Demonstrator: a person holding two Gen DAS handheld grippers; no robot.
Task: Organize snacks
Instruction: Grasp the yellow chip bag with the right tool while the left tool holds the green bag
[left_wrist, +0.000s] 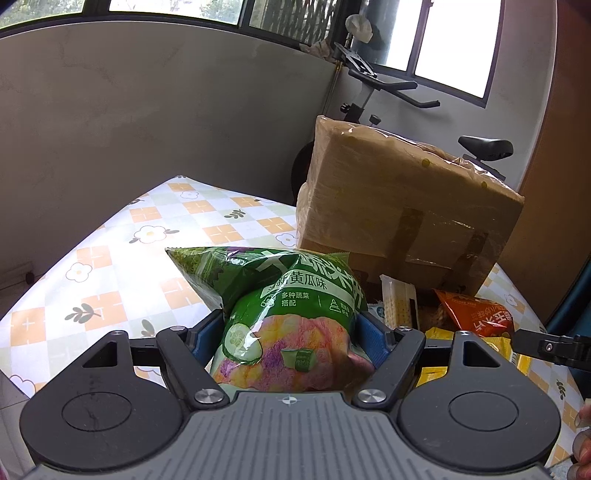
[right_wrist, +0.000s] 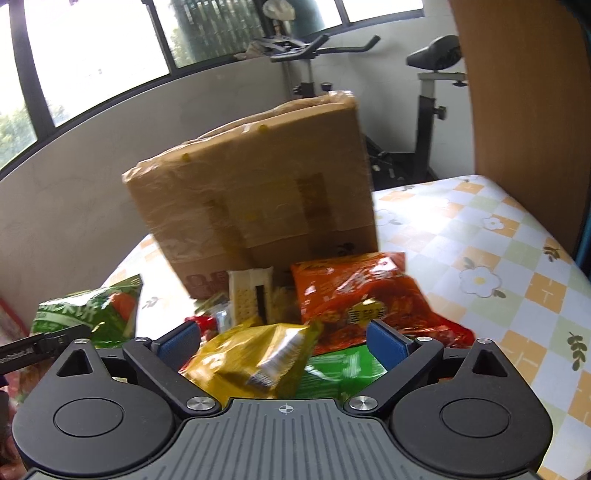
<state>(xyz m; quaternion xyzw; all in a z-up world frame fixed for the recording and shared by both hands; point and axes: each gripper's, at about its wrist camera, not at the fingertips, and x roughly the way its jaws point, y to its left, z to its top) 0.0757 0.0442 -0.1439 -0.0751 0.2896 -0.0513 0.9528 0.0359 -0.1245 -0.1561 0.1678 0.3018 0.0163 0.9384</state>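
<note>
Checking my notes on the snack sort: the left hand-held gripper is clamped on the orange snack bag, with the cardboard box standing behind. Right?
Not quite. The left hand-held gripper is clamped on the green snack bag, not the orange one, as the left wrist view shows. The cardboard box does stand behind.

— We see a green cucumber-flavour snack bag (left_wrist: 273, 306) printed with white characters, cucumber slices and pink-and-yellow pieces. What do we make of the tablecloth (left_wrist: 122, 258)?

— White, we'd say, checked in orange and pale green, with white flowers and dark leaf sprigs. Beside it we have the brown cardboard box (right_wrist: 255, 195) under glossy tape.

— And we note an orange-red snack bag (right_wrist: 369, 295), a yellow one (right_wrist: 243, 362), and blue gripper pads (right_wrist: 388, 341).
</note>
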